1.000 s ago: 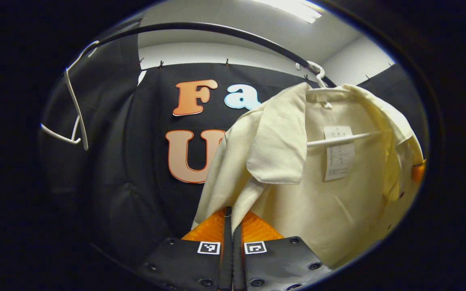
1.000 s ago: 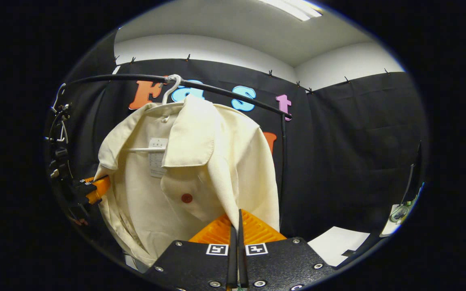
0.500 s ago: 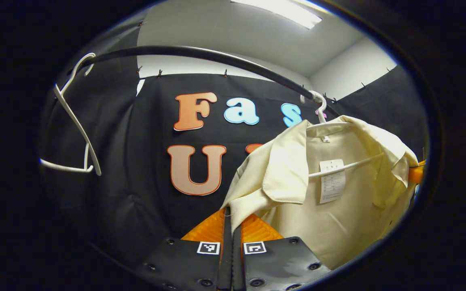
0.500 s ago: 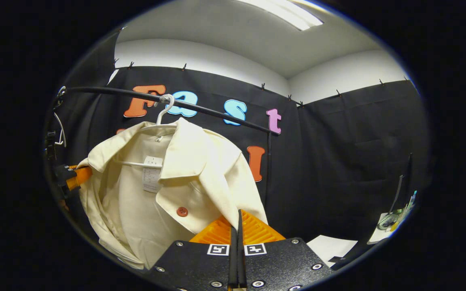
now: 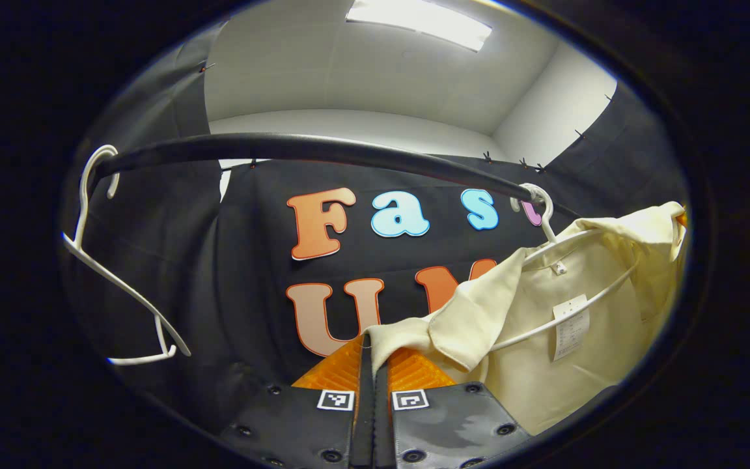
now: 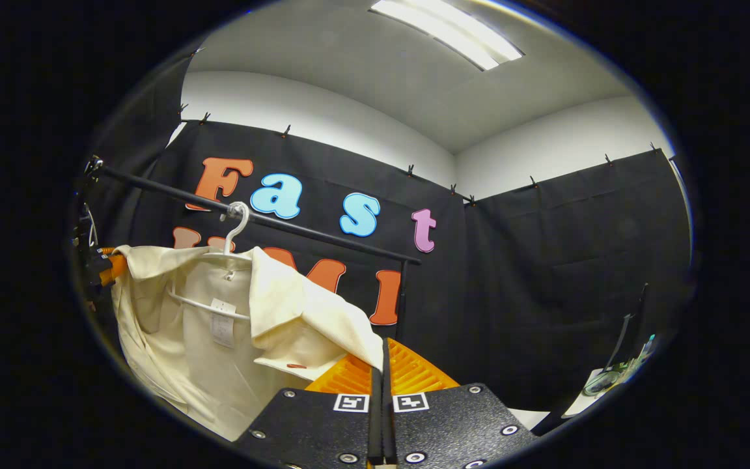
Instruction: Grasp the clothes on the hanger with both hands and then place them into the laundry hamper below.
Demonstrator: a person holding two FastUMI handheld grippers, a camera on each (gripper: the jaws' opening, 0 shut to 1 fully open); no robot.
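Left tool (image 5: pixel 367 345) is clamping the cream shirt (image 5: pixel 583 345) at its front edge just ahead of the fingertips; right tool (image 6: pixel 381 355) is pinching the opposite edge (image 6: pixel 323 326) likewise. Shirt is hanging between the tools, spread sideways, probably to slide it off the white hanger (image 6: pixel 219 280) hooked on the black rail (image 6: pixel 271 221) above. Fabric is soft woven cloth, draping in folds; hanger is thin, rigid wire-shape. A spare hanger (image 5: pixel 121 293) is dangling off to the left tool's left.
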